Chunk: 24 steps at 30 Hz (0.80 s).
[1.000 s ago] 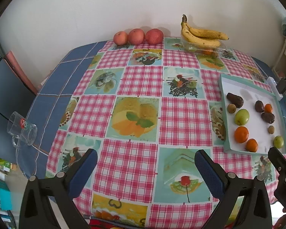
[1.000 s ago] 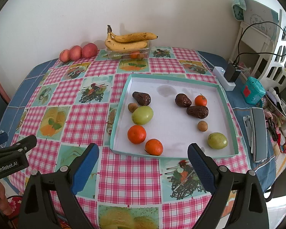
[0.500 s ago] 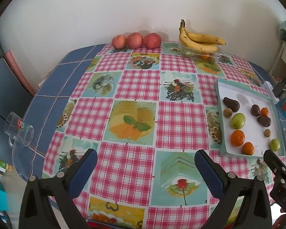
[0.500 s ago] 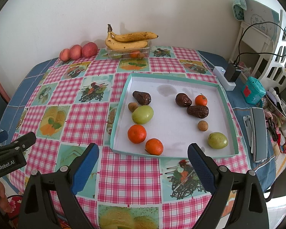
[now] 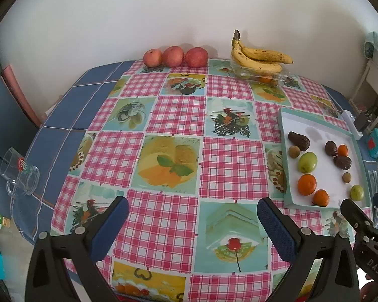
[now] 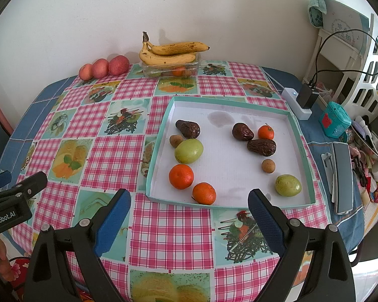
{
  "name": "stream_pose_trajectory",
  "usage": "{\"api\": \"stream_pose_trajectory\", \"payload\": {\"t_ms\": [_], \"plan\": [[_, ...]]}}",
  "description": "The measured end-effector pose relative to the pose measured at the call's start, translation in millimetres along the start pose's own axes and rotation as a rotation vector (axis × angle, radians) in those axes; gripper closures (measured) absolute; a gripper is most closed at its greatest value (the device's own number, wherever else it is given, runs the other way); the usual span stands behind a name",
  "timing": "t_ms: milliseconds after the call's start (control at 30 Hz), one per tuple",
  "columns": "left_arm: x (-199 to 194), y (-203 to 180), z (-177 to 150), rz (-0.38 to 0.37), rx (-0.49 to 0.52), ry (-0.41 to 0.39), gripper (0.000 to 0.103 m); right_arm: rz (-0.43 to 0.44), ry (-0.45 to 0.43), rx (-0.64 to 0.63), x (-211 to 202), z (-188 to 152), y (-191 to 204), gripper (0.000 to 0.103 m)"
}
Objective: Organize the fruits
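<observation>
White wall backs a counter (image 6: 108, 161) spread with a pink-checked cloth, and everything on it sits still. At far left of the left wrist view a glass mug (image 5: 20, 173) stands right at the counter's edge; a careless sweep of the left hand-held gripper (image 5: 191, 221), which hangs wide and empty above the cloth at the bottom of the frame, could knock it off. Along the upper edge, three apples (image 6: 104, 67) rest against the wall, with bananas (image 6: 172, 52) on top of a clear box (image 6: 171, 70) to their right.

Right of centre lies the shallow tray (image 6: 161, 136) holding the loose fruit: dark avocados (image 6: 188, 128), a large green fruit (image 6: 189, 151), two oranges (image 6: 181, 176) near the lower rim, small brown round fruits (image 6: 268, 165), and a second green fruit (image 6: 288, 185) at lower right. The right hand-held gripper (image 6: 189, 209) hovers wide and empty just below the tray.

My worry is rolling: round fruit nudged by a finger may scatter, and the orange nearest the low rim could hop over it. A hard squeeze may also bruise the avocados. At far right a phone (image 6: 342, 176) and charger cable (image 6: 322, 70) could snag.
</observation>
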<state>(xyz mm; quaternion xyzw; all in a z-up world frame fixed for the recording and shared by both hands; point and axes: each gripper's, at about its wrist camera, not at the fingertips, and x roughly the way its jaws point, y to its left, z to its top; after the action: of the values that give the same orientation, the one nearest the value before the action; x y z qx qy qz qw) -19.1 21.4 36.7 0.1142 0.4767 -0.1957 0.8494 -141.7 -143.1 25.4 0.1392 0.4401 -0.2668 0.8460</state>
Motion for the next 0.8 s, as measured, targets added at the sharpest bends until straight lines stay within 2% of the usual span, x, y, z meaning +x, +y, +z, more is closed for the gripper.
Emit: {"api": "stream_pose_trajectory", "payload": {"t_ms": [800], "plan": [[0.2,0.8,-0.1,-0.001,-0.001,-0.001,0.000,-0.002,0.001,0.001,0.2,0.2,0.9,0.009]]}}
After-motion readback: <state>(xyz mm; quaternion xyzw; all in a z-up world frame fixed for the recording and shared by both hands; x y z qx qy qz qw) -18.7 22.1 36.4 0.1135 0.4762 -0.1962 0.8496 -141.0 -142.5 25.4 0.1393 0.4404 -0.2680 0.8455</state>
